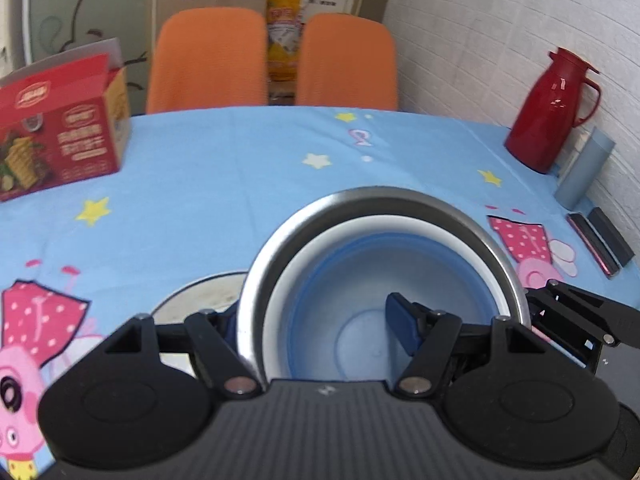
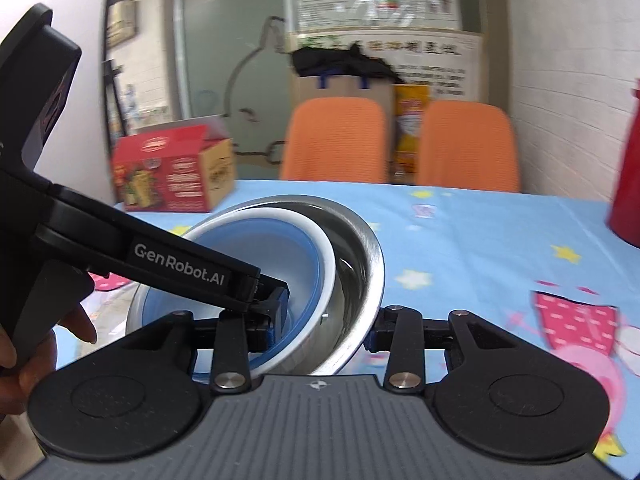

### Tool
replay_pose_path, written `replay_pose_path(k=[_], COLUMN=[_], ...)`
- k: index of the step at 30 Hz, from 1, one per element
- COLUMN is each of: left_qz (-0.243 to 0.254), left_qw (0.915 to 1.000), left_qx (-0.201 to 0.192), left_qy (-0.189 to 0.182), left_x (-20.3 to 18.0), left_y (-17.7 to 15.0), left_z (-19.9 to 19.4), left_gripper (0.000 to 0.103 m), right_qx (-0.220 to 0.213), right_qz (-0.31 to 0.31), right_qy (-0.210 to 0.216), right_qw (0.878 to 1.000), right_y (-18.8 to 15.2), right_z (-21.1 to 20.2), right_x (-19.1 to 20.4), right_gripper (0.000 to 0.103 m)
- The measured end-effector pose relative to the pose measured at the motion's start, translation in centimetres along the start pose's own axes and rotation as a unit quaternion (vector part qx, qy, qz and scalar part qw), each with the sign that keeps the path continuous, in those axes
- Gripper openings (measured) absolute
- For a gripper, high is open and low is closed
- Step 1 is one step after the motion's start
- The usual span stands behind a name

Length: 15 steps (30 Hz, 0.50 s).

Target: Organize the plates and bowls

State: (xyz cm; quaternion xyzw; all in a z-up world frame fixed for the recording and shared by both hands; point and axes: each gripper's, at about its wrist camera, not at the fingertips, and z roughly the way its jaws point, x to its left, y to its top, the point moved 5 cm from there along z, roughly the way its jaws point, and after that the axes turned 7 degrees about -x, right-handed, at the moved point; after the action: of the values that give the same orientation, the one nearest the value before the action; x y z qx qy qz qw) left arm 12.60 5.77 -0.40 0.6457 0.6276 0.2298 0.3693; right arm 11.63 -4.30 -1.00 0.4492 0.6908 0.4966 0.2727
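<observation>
On blue tablecloth (image 1: 224, 184), steel bowl (image 1: 400, 200) nests white-rimmed blue bowl (image 1: 360, 276).

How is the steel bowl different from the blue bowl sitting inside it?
The steel bowl is shiny bare metal; the blue bowl is matte blue with a white rim. The steel bowl is wider and holds the blue bowl, which leans toward one side. Both are round and open side up.
</observation>
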Motion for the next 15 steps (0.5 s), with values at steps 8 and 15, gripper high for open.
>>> replay_pose_path(k=[8,15], left_qz=[-0.043,-0.008], left_qw=[0.9982,0.9993], left_qx=[0.025,0.012], left_qy=[0.034,0.036], left_x=[5.9,5.5], left_y=[-3.4,-3.9], left_z=[-0.3,0.0], left_gripper=[0.068,0.068], right_qx=[0.051,0.070], right_qz=[-0.019,-0.022], right_qy=[0.058,0.054], right_qw=[0.997,0.996], right_y=[-2.1,-2.9], right_z=[2.9,3.3], right_x=[4.9,4.4], right_gripper=[0.068,0.073])
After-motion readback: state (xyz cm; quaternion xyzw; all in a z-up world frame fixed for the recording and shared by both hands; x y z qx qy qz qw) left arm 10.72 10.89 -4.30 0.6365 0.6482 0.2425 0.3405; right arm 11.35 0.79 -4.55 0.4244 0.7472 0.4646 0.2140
